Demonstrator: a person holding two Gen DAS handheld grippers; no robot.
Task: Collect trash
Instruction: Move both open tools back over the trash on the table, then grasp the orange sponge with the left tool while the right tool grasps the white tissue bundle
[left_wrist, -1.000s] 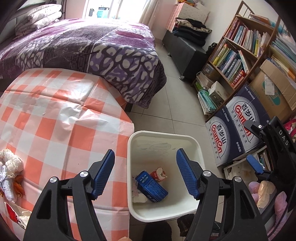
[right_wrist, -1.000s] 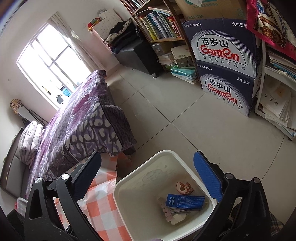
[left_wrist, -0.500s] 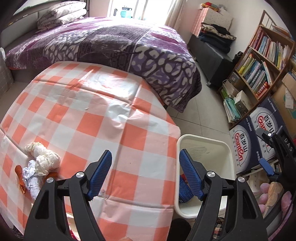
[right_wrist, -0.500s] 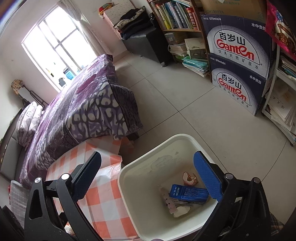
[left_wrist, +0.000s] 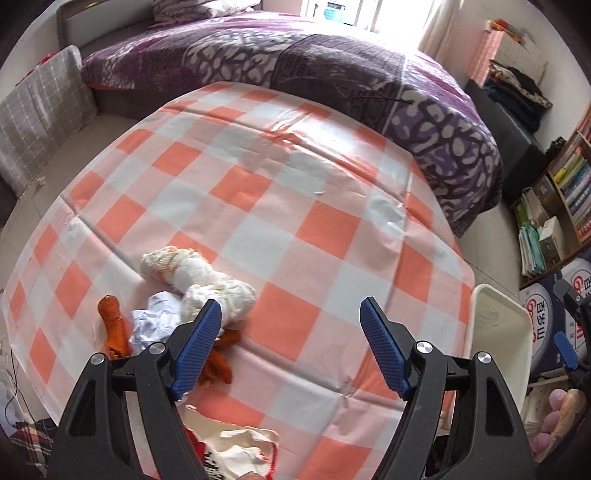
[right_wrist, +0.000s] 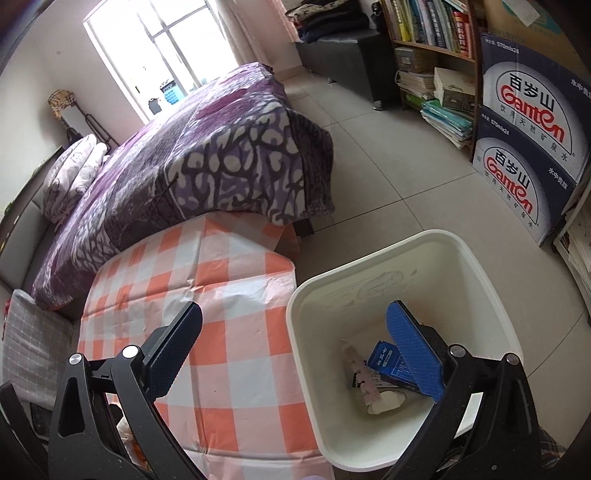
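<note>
Since a second ago the left gripper (left_wrist: 290, 345) has swung away from the white bin (left_wrist: 517, 328) and now hangs over the orange-and-white checked tablecloth (left_wrist: 295, 192); its blue-padded fingers (left_wrist: 197, 345) stand wide apart and hold nothing. The right gripper (right_wrist: 295, 347) has shifted as well, so more of the tablecloth (right_wrist: 225, 321) shows beside the bin (right_wrist: 306, 354) than before; its fingers are also spread wide and empty.

With the bin as landmark, going left to right in the left wrist view: farthest from the bin, near the table's left edge, lies an orange scrap (left_wrist: 112, 325). Just on the bin side of it sits a crumpled white paper (left_wrist: 155, 323), and touching that a cluster of white crumpled wads (left_wrist: 195, 273) stretching toward the bin; the left finger overlaps their near end. Another orange piece (left_wrist: 218, 363) lies below the wads. A torn red-and-white wrapper (left_wrist: 240, 452) lies at the table's near edge. The bin itself stands on the floor just past the table's right edge, well apart from the trash pile.

In the right wrist view the bin sits just right of the table and already contains a blue box (right_wrist: 388, 360), a pinkish paper strip (right_wrist: 364, 380) and a pale lump (right_wrist: 386, 400). The right finger (right_wrist: 415, 356) hangs above the bin's opening. Beyond the bin are stacked Ganten water cartons (right_wrist: 528, 129).
</note>
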